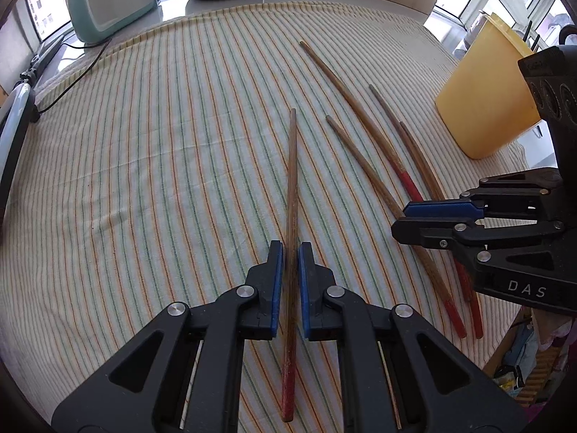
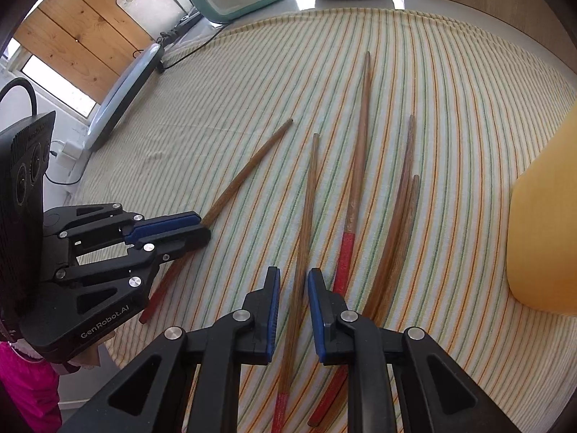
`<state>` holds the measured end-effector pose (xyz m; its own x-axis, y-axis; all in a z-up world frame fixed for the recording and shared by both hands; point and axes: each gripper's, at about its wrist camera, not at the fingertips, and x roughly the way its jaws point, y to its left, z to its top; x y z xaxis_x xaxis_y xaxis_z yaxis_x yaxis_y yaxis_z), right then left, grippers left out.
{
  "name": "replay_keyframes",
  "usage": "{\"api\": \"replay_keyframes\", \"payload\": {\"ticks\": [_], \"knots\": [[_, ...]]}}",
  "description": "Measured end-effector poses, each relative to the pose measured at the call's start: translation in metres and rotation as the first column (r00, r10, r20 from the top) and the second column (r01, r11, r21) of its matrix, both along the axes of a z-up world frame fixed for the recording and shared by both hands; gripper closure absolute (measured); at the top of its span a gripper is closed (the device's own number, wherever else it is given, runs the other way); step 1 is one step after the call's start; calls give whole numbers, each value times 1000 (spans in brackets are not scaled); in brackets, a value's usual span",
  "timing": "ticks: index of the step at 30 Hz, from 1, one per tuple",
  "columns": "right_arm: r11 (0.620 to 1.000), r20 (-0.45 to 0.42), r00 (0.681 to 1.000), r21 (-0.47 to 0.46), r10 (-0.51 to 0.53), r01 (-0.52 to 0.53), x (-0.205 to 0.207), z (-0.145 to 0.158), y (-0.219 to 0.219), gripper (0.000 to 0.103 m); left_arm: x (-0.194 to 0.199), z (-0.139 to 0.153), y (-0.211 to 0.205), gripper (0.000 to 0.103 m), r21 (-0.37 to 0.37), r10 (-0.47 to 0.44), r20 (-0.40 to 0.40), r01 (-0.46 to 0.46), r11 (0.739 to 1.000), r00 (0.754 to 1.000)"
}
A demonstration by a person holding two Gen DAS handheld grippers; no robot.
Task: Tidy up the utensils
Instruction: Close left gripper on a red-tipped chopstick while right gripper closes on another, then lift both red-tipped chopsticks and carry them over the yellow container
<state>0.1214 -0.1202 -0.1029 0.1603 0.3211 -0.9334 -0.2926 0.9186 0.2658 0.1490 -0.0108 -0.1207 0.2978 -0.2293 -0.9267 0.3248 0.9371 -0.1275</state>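
Five long brown wooden chopsticks with red-painted ends, all lying on a green-and-orange striped tablecloth [image 1: 144, 180]. One chopstick [image 1: 291, 252] clamped between the blue pads of the left gripper [image 1: 290, 252]. A second chopstick [image 2: 301, 252] between the right gripper [image 2: 294, 281] pads, jaws narrowed but not visibly pressing. Three more chopsticks [image 2: 355, 180] just right of that gripper. One yellow plastic tub [image 1: 487, 101] beyond, far right.
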Motion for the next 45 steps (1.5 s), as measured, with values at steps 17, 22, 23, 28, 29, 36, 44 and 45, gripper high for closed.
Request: {"api": "replay_keyframes", "payload": {"ticks": [17,22,23,28,29,36,44,45], "knots": [[999,37,999,20,-31,30,5,3,0,99,10,7,18,99,-92,58,29,-55,994,998],[998,100,994,56,-41,36,-5,22,-7,99,4,25,23,99,-138,78,71,-68,988,994],[997,116,992,60,-45,39,-7,26,-8,99,2,29,23,99,-146,82,83,-69,987,993],[996,207,976,79,-65,49,-20,47,-13,99,-11,53,23,99,-204,102,151,-70,977,983],[995,226,972,80,-68,51,-23,51,-14,99,-14,59,24,99,-217,113,169,-75,973,979],[990,329,938,122,-109,72,-44,74,-25,99,-36,78,34,99,-374,231,234,-132,918,944],[986,457,878,144,-145,88,-69,102,-35,99,-52,94,29,99,-416,266,309,-122,901,913],[986,474,868,142,-148,91,-72,106,-36,99,-52,98,27,99,-419,264,317,-115,900,911]]}}
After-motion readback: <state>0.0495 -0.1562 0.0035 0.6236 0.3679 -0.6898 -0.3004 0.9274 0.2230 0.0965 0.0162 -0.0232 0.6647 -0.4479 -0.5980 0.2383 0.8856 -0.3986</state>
